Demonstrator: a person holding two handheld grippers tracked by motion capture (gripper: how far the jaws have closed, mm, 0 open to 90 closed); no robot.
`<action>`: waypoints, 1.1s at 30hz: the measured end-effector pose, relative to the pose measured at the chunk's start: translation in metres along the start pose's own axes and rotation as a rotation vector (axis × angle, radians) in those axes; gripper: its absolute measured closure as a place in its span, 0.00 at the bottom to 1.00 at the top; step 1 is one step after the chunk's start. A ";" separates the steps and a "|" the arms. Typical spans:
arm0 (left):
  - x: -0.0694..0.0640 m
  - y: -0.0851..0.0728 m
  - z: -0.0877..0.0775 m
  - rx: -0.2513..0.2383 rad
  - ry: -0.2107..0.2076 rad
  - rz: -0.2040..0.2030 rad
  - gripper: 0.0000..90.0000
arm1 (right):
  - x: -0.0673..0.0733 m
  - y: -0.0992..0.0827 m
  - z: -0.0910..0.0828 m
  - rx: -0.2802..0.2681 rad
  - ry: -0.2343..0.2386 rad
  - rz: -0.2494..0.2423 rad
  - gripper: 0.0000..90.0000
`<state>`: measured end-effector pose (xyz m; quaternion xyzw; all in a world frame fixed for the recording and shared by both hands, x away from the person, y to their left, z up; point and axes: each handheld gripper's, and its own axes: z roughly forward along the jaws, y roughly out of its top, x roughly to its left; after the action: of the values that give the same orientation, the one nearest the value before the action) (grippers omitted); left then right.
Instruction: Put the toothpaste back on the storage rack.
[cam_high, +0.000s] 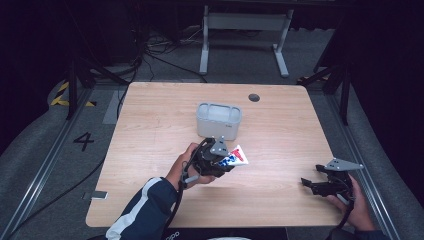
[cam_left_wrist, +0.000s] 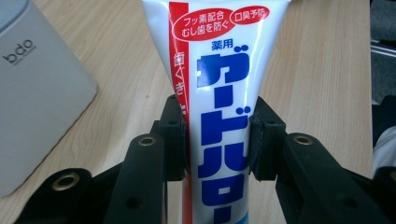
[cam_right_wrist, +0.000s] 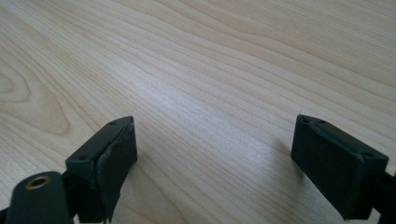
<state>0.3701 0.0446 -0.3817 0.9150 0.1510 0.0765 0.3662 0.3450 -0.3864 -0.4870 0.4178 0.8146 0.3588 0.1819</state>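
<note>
Toothpaste tube in left claw; bin beside.

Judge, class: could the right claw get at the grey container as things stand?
Probably yes. The right claw is open and holds nothing, and bare table lies between it and the grey container. The left claw, holding the toothpaste tube, sits nearby but off that path.
</note>
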 end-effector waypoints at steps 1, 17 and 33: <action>0.001 0.000 -0.001 -0.009 0.004 -0.006 0.72 | 0.000 0.000 0.000 0.000 0.000 0.000 0.16; 0.015 0.007 -0.019 -0.099 0.015 -0.049 0.72 | 0.000 0.000 0.000 0.000 0.000 0.000 0.16; 0.029 0.031 -0.038 -0.190 0.070 -0.057 0.72 | 0.000 0.000 0.000 0.000 0.000 0.000 0.16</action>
<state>0.3950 0.0580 -0.3322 0.8683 0.1818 0.1118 0.4478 0.3450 -0.3863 -0.4870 0.4178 0.8146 0.3589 0.1818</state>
